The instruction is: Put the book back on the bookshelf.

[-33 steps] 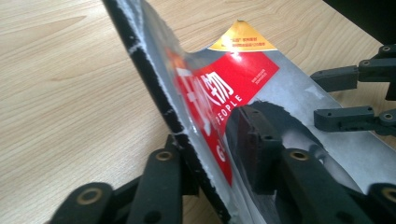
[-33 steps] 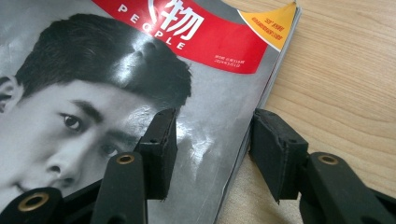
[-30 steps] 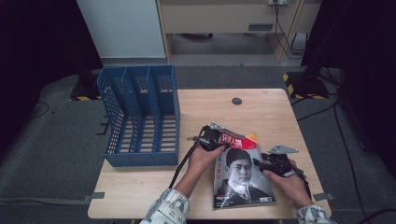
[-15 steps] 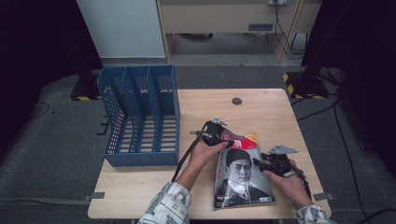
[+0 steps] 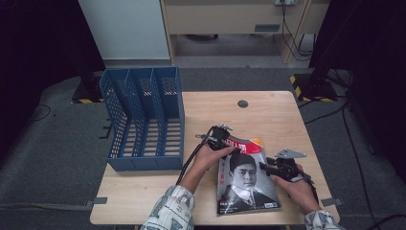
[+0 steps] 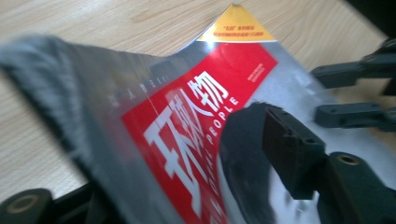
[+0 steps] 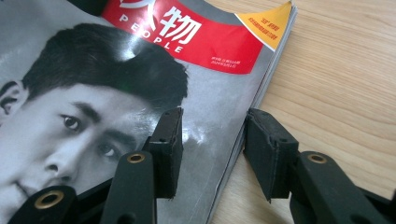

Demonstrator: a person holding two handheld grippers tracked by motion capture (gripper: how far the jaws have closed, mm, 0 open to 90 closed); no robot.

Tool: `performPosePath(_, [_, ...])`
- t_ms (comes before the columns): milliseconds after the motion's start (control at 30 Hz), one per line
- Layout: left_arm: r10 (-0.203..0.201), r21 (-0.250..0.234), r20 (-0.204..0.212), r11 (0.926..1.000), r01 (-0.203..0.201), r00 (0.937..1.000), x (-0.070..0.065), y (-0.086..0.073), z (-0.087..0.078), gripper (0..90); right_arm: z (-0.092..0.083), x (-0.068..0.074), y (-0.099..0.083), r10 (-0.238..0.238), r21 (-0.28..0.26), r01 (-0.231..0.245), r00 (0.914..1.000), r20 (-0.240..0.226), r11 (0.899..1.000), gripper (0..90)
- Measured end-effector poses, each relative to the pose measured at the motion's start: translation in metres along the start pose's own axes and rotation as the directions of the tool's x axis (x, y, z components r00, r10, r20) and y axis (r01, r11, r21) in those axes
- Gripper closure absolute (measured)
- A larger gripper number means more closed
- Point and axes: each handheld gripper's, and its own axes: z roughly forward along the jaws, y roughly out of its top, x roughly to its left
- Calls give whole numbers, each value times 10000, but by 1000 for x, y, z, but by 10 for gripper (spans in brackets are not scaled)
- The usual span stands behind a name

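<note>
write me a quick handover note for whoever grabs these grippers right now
Left gripper: at the top left corner of the glossy magazine with the red title band. Its jaws have just been opening, with the lifted corner between them, no firm grip visible.
Right gripper: jaws straddle the magazine's right edge and have just been closing; pads not pressing yet.
Magazine lies on the wooden table, right of the blue plastic three-slot file holder.
Done: magazine corner lifted.
Left: probably grip it and slot it into the holder.

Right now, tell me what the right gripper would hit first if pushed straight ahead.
Probably the glossy portrait-cover magazine: the right gripper straddles its open page edge on the wooden table, jaws apart.
</note>
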Motion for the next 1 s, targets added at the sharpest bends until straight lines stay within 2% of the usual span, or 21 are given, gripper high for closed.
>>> performPosePath(67, [110,24,-56,9999,-110,9999,-2,0,2,477,1,1,0,-47,1,47,10000,30,10000,571])
performPosePath(133, [37,-67,-168,10000,-38,9999,-2,0,2,513,1,3,1,-145,58,145,9999,41,9999,570])
performPosePath(400, [-127,-341,-114,9993,124,9999,-2,2,-3,689,1,4,1,-228,36,228,9997,49,9997,569])
performPosePath(533, [-86,-382,-106,9992,82,9999,-3,3,-6,774,1,5,1,-325,2,325,9994,93,9995,567])
performPosePath(633, [-191,-490,-130,9986,184,9997,-5,4,-8,804,1,5,1,-304,-11,304,9995,125,9995,557])
performPosePath(700, [-301,-570,-60,9979,297,9995,-5,5,-9,812,0,5,1,-302,21,302,9994,163,9995,519])
performPosePath(733, [-345,-586,-25,9977,343,9994,-5,5,-9,816,0,5,1,-255,144,254,9997,65,9996,459])
performPosePath(767, [-345,-586,-25,9977,343,9994,-5,5,-9,819,0,5,1,-255,144,254,9997,65,9996,459])
performPosePath(800, [-338,-604,-85,9976,332,9994,-6,5,-8,820,-4,4,3,-23,62,24,10000,-34,10000,406])
performPosePath(933, [-308,-649,-147,9974,298,9994,-9,6,-9,822,-12,-1,6,338,-307,-330,9990,286,9990,346])
performPosePath(1000, [-239,-662,-230,9976,223,9994,-12,7,-11,826,-19,-10,5,530,-396,-494,9939,964,9980,316])
